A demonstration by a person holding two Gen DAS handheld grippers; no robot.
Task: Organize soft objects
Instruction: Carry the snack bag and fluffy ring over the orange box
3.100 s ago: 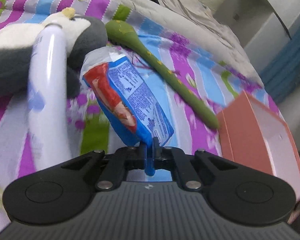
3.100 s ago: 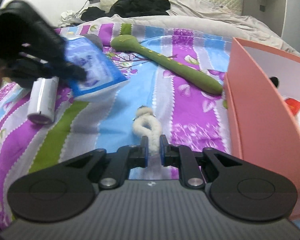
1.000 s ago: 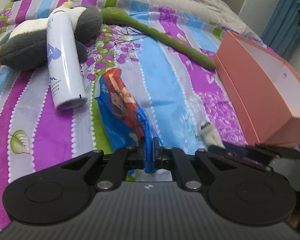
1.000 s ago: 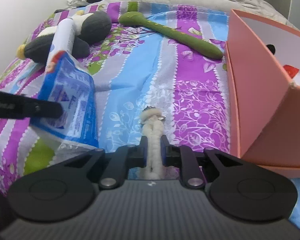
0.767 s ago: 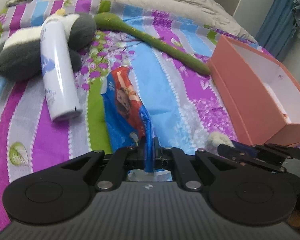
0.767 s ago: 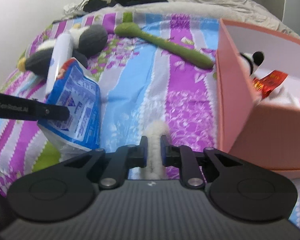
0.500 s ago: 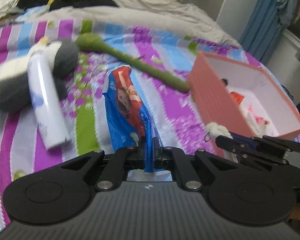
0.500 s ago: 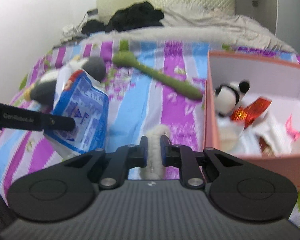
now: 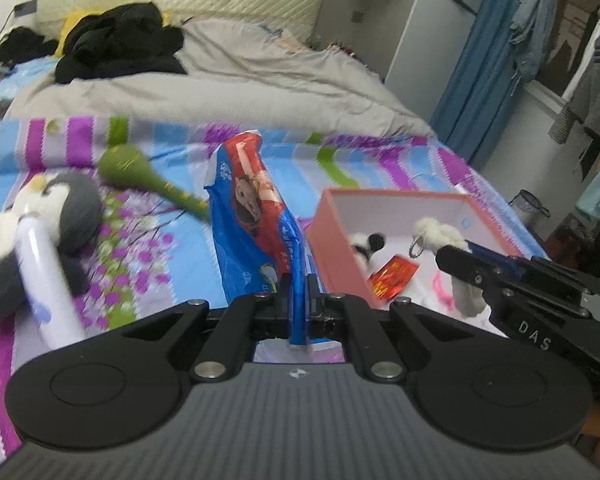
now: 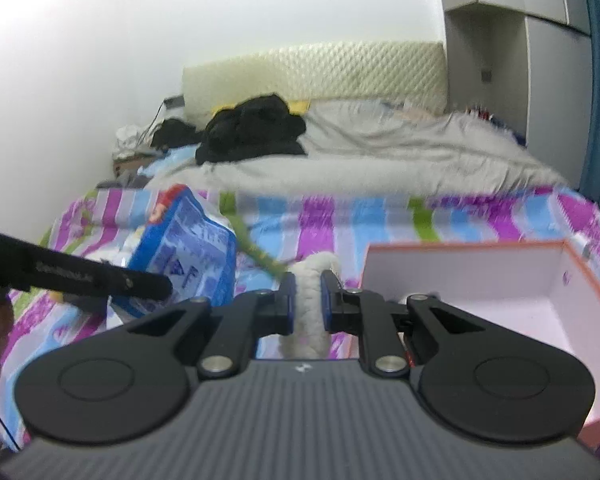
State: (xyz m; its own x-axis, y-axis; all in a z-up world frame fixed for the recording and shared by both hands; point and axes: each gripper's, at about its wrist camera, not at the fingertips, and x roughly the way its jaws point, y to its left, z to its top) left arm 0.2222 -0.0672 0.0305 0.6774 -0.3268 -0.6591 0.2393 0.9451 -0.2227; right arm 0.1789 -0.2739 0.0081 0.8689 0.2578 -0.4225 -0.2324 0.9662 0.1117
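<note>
Left wrist alone shows the panda plush (image 9: 366,242) inside the pink box (image 9: 336,248).

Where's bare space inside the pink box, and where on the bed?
In the pink box, the far right stretch of floor by its rear wall is bare; the near left end is crowded by the panda toy and red packet. On the striped bedspread, the band beyond the box, up to the grey duvet, is free.
</note>
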